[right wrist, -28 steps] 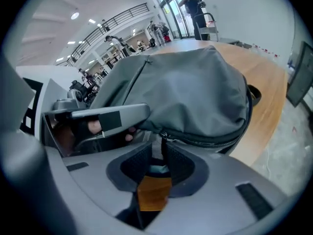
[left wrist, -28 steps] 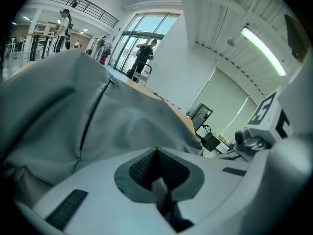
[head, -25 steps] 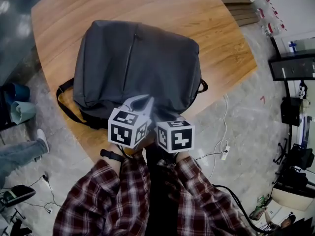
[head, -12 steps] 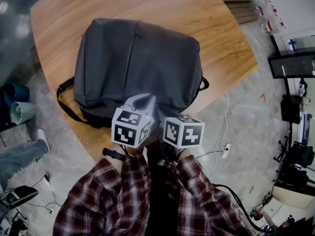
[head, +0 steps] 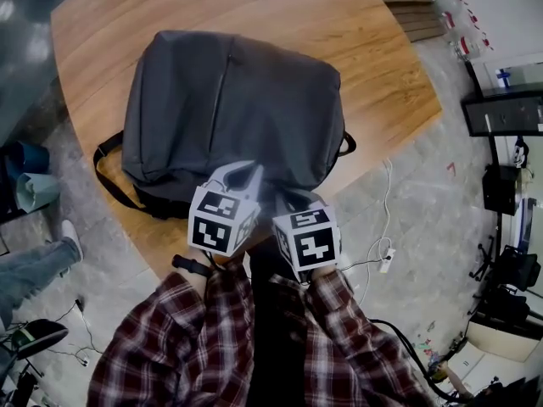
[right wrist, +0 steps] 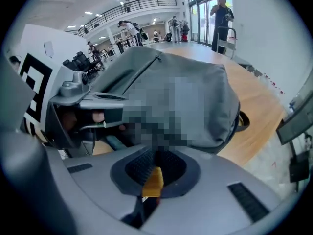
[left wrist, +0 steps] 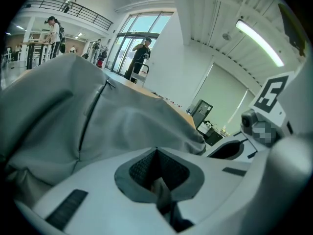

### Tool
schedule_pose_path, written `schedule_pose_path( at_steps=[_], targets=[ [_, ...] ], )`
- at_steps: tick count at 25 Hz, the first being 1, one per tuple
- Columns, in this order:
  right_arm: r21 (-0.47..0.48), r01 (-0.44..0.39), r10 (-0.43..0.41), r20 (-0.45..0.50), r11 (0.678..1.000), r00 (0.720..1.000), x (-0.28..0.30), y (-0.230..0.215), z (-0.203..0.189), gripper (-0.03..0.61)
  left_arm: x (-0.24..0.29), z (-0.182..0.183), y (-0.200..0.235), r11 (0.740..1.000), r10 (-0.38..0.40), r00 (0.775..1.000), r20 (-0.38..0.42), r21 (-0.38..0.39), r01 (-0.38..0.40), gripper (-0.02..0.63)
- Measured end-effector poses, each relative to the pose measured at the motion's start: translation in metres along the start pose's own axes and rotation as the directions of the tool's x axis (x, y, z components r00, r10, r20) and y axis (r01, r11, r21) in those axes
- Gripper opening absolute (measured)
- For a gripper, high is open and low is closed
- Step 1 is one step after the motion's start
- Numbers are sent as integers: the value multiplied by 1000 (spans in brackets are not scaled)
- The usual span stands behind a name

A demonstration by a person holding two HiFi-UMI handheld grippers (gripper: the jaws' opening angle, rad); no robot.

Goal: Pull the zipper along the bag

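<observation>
A grey backpack (head: 229, 108) lies flat on the wooden table (head: 373, 49), with a closed zip line (head: 222, 83) running down its front. Both grippers are at the bag's near edge, side by side. My left gripper (head: 243, 175) is shut on a grey tab of the bag (left wrist: 161, 191), which shows between its pads. To its right, my right gripper (head: 285, 198) is shut on a yellow-orange zipper pull (right wrist: 153, 180). In the right gripper view the bag (right wrist: 217, 89) fills the middle, partly under a mosaic patch. The bag's near seam is hidden under the marker cubes.
A black shoulder strap (head: 106, 172) loops off the bag's left side, and a small handle (head: 346, 145) sticks out on its right. The table's near edge runs just under the grippers. Cables and a power strip (head: 386, 261) lie on the floor, with black equipment (head: 509, 113) at right.
The right gripper's cube swung slightly right, then came back towards the left gripper. The bag has shifted a little to the left. Both grippers stay shut.
</observation>
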State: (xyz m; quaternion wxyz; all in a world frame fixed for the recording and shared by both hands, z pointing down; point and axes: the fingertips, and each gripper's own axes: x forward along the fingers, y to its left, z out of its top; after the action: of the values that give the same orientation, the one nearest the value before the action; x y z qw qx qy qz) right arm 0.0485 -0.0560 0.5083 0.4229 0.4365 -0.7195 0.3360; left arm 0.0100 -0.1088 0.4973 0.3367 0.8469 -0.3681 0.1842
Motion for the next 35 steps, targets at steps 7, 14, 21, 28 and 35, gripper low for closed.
schedule_pose_path(
  at_steps=[7,14,21,28,35],
  targets=[
    [-49,41,-41,-1,998,999,-13,-21,-13,16,3,-3,2,1000,13,1000,-2,6,-13,10],
    [-65,92,-92,8,994,996,-31,-76,-30,17,2,-4,3,1000,21,1000,-7,16,-21,11],
    [-177,115,-112,23,978,993,-17,-102,-18,17,4,-5,1,1000,14,1000,-25,14,-14,11],
    [-133,-45,49,24,990,999,-13,-99,-13,17,4,-6,1,999,22,999,-34,28,-22,10],
    [-258,20,-11,37,966,999,-16,-99,-11,15,-2,6,-11,1000,-24,999,-49,-11,24,11]
  ],
)
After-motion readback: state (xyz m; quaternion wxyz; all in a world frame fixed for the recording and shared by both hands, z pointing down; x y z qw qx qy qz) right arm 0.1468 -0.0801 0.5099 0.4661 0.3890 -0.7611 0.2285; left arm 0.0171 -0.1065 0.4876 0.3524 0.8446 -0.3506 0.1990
